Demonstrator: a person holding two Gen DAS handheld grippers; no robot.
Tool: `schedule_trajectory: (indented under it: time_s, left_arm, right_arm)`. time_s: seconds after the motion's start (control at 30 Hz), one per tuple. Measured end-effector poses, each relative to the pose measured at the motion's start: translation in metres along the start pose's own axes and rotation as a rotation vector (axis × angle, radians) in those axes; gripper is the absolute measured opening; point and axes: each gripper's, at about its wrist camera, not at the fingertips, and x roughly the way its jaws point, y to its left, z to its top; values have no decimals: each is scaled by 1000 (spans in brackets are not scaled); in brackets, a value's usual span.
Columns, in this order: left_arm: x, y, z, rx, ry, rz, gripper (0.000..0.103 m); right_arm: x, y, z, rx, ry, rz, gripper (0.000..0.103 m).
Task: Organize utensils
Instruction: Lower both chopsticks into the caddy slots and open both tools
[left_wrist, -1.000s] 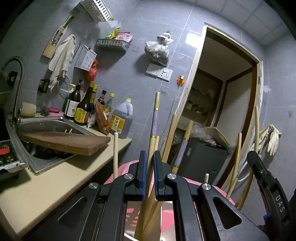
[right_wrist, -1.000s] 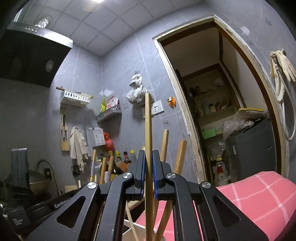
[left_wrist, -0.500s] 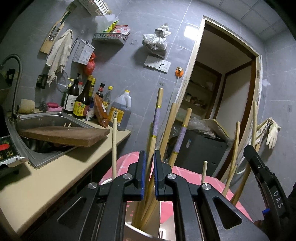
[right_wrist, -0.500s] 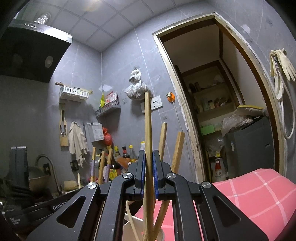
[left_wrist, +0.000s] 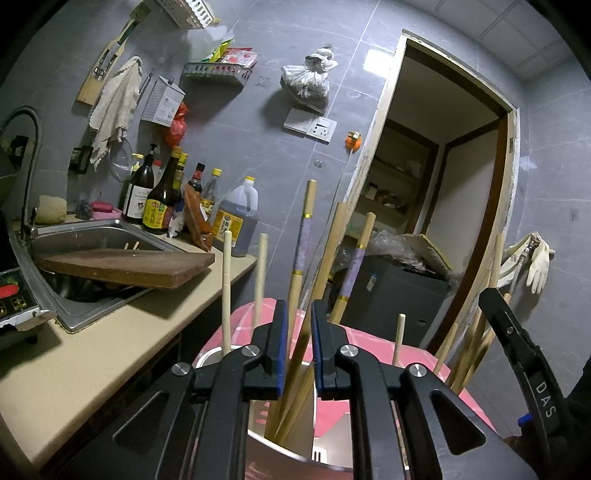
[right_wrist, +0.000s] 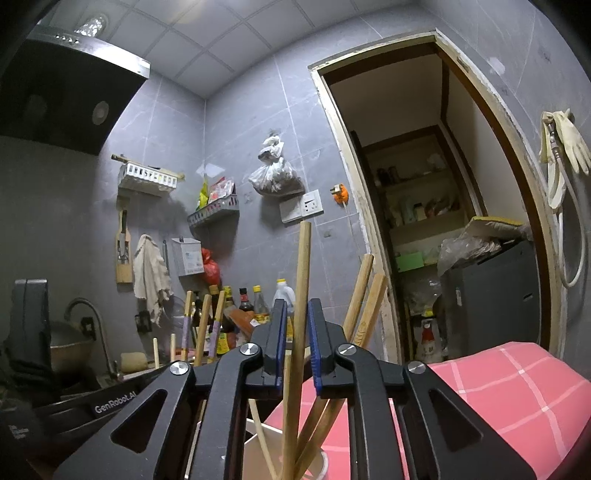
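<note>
My left gripper (left_wrist: 297, 332) has its jaws slightly apart around wooden chopsticks (left_wrist: 325, 266) that stand in a shiny metal holder (left_wrist: 280, 448); I see a small gap on each side. Purple-banded chopsticks (left_wrist: 302, 251) stand in the same holder. My right gripper (right_wrist: 297, 328) has its jaws slightly apart around a single tall wooden chopstick (right_wrist: 302, 280) that stands in a white cup (right_wrist: 258, 450) with other chopsticks (right_wrist: 364, 295). The right gripper also shows at the left wrist view's right edge (left_wrist: 517, 354).
A pink checked cloth (right_wrist: 498, 387) covers the surface under the holders. A beige counter (left_wrist: 74, 362) with a steel sink (left_wrist: 74, 240), a wooden board (left_wrist: 129, 266) and sauce bottles (left_wrist: 162, 199) lies left. A doorway (left_wrist: 443, 184) opens behind.
Both grippers' jaws have opened a little, from clamped on the chopsticks to a small gap. The chopsticks have sunk lower into their holders and both grippers have risen slightly.
</note>
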Motion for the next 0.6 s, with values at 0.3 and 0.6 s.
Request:
schedule_trajectory:
  time_s: [0.3, 0.6]
  left_arm:
    - [-6, -1, 3, -4, -6, 0, 28]
    - [-14, -8, 4, 20, -16, -3, 33]
  right_arm:
    - [-6, -2, 2, -3, -27, -16, 25]
    - [-13, -7, 5, 2, -49, -48, 39]
